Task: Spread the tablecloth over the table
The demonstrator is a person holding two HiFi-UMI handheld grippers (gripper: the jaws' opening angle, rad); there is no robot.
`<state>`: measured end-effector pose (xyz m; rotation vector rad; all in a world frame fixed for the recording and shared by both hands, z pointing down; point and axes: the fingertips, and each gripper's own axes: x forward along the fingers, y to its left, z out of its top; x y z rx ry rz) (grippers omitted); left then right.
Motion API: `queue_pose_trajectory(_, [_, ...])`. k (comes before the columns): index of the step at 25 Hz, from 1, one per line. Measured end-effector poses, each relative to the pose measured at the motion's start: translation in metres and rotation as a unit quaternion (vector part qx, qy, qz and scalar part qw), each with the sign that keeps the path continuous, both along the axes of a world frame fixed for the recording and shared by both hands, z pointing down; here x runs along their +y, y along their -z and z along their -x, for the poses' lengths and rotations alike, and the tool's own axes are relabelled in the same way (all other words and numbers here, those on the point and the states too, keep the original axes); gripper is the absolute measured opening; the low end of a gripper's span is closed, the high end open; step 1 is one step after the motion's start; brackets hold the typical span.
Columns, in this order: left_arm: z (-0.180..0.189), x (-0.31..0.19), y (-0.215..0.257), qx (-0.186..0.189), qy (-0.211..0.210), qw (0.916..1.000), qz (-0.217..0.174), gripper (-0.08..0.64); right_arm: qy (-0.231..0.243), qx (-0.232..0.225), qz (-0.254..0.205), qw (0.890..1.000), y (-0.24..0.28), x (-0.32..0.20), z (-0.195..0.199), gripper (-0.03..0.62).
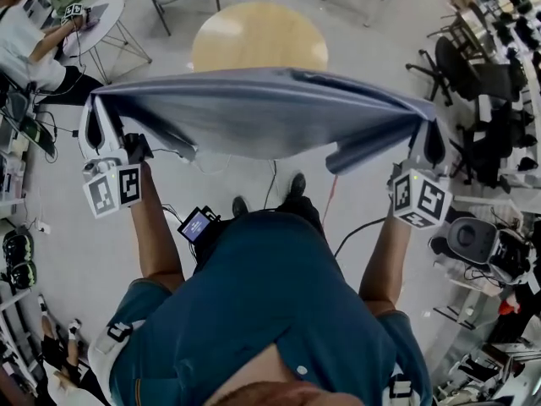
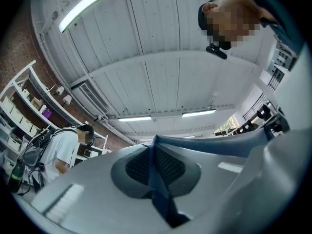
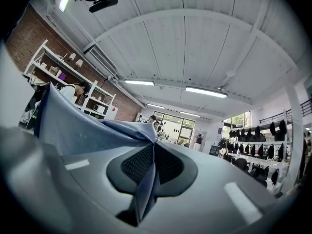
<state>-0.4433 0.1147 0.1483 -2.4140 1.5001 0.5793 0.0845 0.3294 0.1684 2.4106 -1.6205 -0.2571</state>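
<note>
I hold the grey-blue tablecloth (image 1: 254, 112) in the air on the near side of the round wooden table (image 1: 259, 36), its long axis running crosswise to the table. My left gripper (image 1: 101, 121) pinches one end and my right gripper (image 1: 427, 138) the other. The edge toward the table is taut, the loose side sags. Open floor (image 1: 363, 53) surrounds the table, with office chairs (image 1: 448, 66) to its right.

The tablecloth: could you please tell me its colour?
The tablecloth is plain blue-grey; head view shows it best.
</note>
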Motion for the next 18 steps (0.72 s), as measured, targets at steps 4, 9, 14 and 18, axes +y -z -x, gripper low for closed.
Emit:
queue_pose_trajectory(4, [-0.026, -0.007, -0.004, -0.010, 0.016, 0.9998, 0.005, -0.003, 0.017, -0.009, -0.005, 1.000, -0.007, -0.027, -0.034, 0.023])
queue_pose_trajectory(9, [-0.068, -0.020, -0.005, -0.030, 0.046, 0.9984, 0.011, -0.003, 0.050, -0.025, -0.009, 0.998, -0.019, -0.073, -0.086, 0.023])
queue_pose_trajectory(14, [-0.119, -0.029, -0.007, -0.047, 0.078, 0.9956, 0.022, -0.003, 0.087, -0.043, -0.006, 0.995, -0.033, -0.115, -0.146, 0.023])
queue_pose_trajectory(18, [-0.149, -0.033, -0.011, -0.049, 0.103, 0.9929, 0.033, -0.003, 0.117, -0.054, -0.012, 0.992, -0.037, -0.147, -0.181, 0.023])
